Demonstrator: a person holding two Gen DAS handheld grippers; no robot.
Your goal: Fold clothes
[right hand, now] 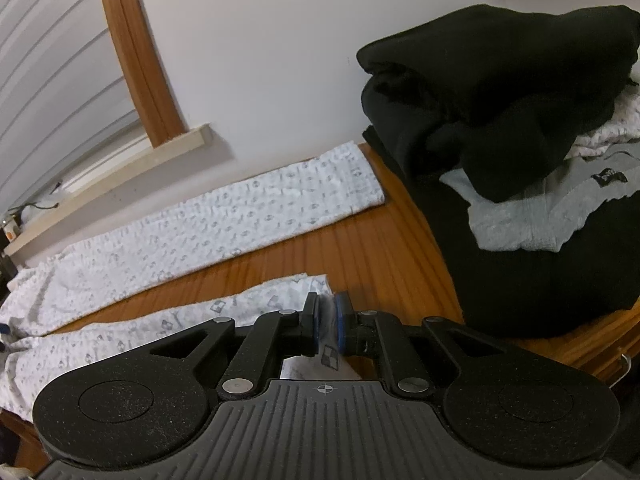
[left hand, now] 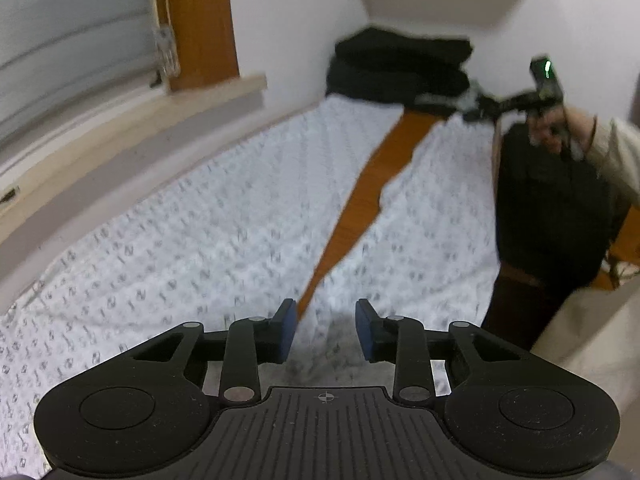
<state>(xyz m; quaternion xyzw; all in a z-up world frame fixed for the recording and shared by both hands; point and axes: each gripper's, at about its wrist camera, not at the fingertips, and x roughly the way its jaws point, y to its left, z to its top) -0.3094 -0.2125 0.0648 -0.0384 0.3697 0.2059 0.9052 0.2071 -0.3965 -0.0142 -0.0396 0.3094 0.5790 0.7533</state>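
Patterned white trousers (right hand: 208, 220) lay spread along the wooden bench (right hand: 360, 248), both legs running out towards the wall under the window sill (right hand: 120, 168), with a strip of bare wood between them.

Left claw (left hand: 326, 328) hovered over the waist end of the trousers, blue pads (left hand: 289, 330) apart, nothing between them, fabric directly below (frame blurred).

Right claw (right hand: 326, 326) was clamped on the cuff of the nearer leg: a fold of white cloth showed pinched between the pads, and the rest of that leg trailed away to the left across the bench.

In the left wrist view the right claw appeared far off at upper right, held by a hand (left hand: 568, 128) in a light sleeve.

A pile of black clothes (right hand: 500, 80) sat at the far end of the bench against the wall, with a grey garment (right hand: 520, 216) and some more white patterned cloth tucked in it.
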